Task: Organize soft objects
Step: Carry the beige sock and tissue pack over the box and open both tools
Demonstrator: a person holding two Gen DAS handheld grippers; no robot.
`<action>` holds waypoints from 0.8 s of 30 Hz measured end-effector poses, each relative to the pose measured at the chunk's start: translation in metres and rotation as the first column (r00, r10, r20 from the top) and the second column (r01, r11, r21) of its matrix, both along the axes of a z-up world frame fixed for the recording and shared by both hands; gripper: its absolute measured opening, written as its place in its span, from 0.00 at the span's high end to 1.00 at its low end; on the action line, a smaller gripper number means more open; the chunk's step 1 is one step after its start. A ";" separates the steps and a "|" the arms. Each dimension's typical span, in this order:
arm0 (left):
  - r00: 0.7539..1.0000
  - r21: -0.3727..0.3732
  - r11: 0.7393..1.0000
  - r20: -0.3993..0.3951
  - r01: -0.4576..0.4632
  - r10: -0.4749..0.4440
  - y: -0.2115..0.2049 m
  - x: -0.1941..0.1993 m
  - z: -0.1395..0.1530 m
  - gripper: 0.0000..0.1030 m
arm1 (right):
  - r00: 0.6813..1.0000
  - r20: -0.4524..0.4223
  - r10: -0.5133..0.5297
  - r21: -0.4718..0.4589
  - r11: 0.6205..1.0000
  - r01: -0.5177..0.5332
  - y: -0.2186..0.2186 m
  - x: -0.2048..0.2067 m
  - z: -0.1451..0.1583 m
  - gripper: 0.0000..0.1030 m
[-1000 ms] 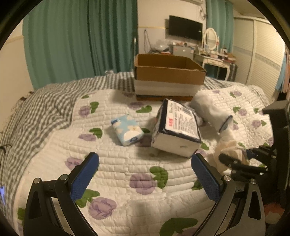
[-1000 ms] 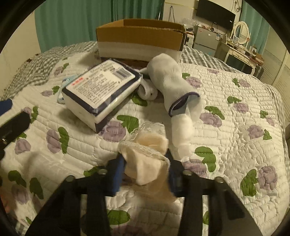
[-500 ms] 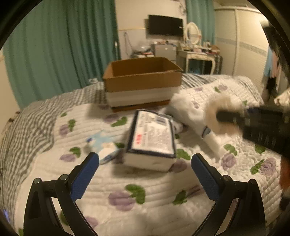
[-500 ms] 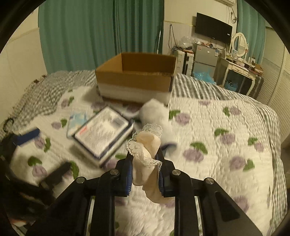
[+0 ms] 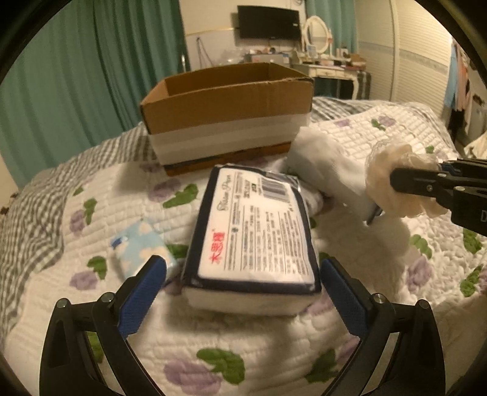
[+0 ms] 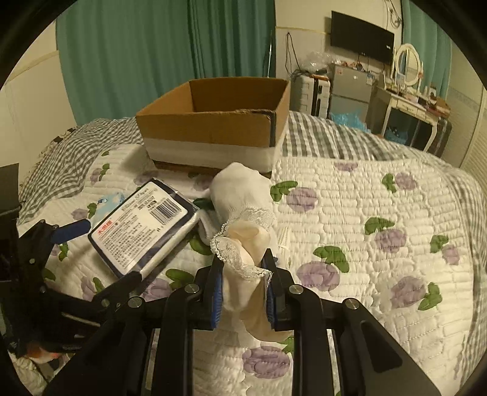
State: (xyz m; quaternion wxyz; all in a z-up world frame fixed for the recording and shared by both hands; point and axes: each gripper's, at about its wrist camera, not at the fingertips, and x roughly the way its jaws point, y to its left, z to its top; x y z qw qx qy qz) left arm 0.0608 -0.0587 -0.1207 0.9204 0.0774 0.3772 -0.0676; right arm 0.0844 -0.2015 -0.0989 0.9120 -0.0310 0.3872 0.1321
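Red-lettered tissue pack (image 5: 255, 231), barcode label

- The left wrist view looks low along the left hand-held gripper (image 5: 243, 283) across the quilted floral bed (image 5: 274, 350), close behind the white dark-edged tissue pack (image 5: 255, 237), facing the open brown cardboard box (image 5: 226, 106).
- The right wrist view sits higher and further right, facing the same box (image 6: 213, 128).
- Both share the pack (image 6: 143, 231), bed (image 6: 380, 213), box, teal curtains (image 5: 76, 76) and wall television (image 5: 269, 22).
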 end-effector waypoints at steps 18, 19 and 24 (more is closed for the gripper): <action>0.995 -0.054 0.998 0.092 0.040 -0.035 0.006 -0.017 0.061 0.22 | 0.997 0.074 -0.023 -0.010 1.000 0.024 0.001 -0.019 0.031 0.79; 0.994 -0.066 0.997 0.109 0.038 -0.031 0.009 -0.018 0.072 0.22 | 0.996 0.085 -0.020 -0.007 1.000 0.021 0.001 -0.020 0.037 0.79; 0.982 -0.101 0.995 0.190 0.024 -0.004 0.024 -0.009 0.128 0.22 | 0.987 0.159 0.011 -0.001 1.000 -0.011 0.010 -0.017 0.081 0.79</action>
